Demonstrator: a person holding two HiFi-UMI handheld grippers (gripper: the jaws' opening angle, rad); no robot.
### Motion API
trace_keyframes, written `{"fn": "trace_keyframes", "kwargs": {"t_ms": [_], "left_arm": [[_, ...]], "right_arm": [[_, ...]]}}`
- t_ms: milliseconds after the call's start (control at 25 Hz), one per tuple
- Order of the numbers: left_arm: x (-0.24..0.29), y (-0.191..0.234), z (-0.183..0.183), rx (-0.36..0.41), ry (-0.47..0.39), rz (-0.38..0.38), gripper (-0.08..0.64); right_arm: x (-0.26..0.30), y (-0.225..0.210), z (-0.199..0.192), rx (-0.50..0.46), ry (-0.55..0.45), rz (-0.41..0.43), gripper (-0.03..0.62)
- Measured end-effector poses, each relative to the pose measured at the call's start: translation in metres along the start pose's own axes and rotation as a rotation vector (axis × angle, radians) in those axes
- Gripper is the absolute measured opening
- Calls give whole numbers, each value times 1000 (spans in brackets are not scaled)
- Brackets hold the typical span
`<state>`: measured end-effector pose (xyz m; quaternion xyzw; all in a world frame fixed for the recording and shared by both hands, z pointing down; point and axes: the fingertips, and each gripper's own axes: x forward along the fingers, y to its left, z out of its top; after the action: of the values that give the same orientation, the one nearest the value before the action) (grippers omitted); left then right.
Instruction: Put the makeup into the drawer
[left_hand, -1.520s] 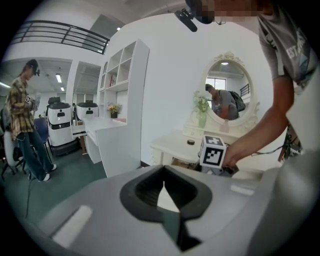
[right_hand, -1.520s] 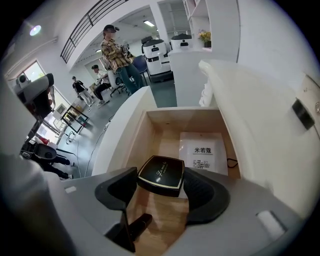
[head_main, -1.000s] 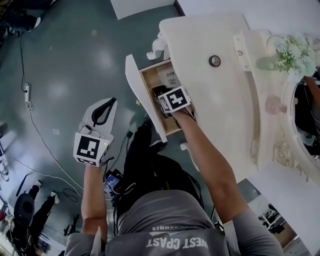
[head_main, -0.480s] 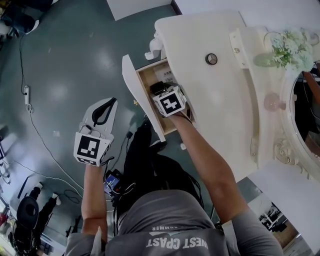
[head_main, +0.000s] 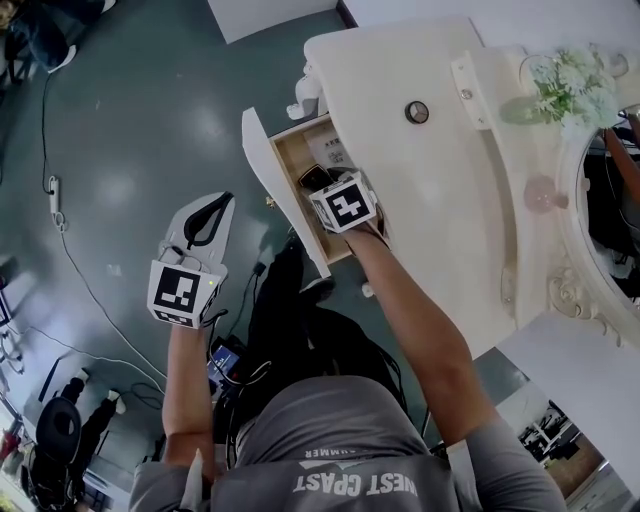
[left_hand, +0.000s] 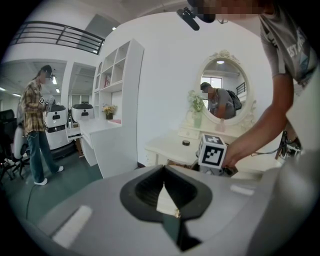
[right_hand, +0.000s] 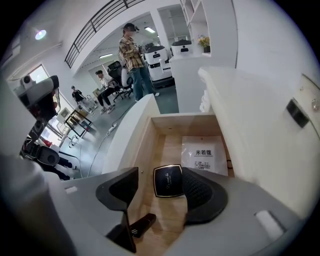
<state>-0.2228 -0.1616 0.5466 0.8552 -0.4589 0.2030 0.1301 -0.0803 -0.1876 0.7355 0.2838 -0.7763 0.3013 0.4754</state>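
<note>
The vanity's wooden drawer (head_main: 288, 160) stands pulled out. A black square compact (right_hand: 167, 181) lies flat on its floor, also seen as the compact (head_main: 314, 178) in the head view. My right gripper (right_hand: 159, 176) points steeply down into the drawer. Its jaws are wide apart and closing, with the compact between them and no pad pressing on it. A dark lipstick tube (right_hand: 141, 225) lies by the left jaw. My left gripper (head_main: 213, 208) hangs over the floor left of the drawer, shut and empty.
A white printed sachet (right_hand: 204, 154) lies at the drawer's back. The cream vanity top (head_main: 440, 210) carries a small round jar (head_main: 416, 112), flowers (head_main: 570, 85) and an oval mirror (head_main: 612, 200). Cables (head_main: 60, 230) cross the green floor. People stand far off in the gripper views.
My right gripper has tilted a little over the drawer, staying in much the same place. The left gripper has kept still.
</note>
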Motion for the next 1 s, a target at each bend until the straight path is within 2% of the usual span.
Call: {"fn": "trace_keyframes", "kwargs": {"t_ms": [200, 240, 320, 440, 640, 1000], "left_arm": [[-5, -6, 20, 22, -28, -13, 2], [-5, -7, 24, 29, -33, -18, 2], [-7, -11, 32, 48, -40, -29, 2], [-9, -19, 49, 81, -51, -44, 2], [-19, -34, 82, 127, -77, -62, 2], [-46, -81, 146, 195, -129, -102, 2]], "right_arm": [[-37, 6, 6, 34, -70, 15, 256], [-46, 8, 8, 45, -90, 22, 229], [-65, 11, 10, 63, -129, 39, 121], [-94, 15, 13, 68, -185, 52, 2], [-158, 23, 22, 47, -304, 44, 0], [-305, 22, 19, 39, -591, -59, 0]]}}
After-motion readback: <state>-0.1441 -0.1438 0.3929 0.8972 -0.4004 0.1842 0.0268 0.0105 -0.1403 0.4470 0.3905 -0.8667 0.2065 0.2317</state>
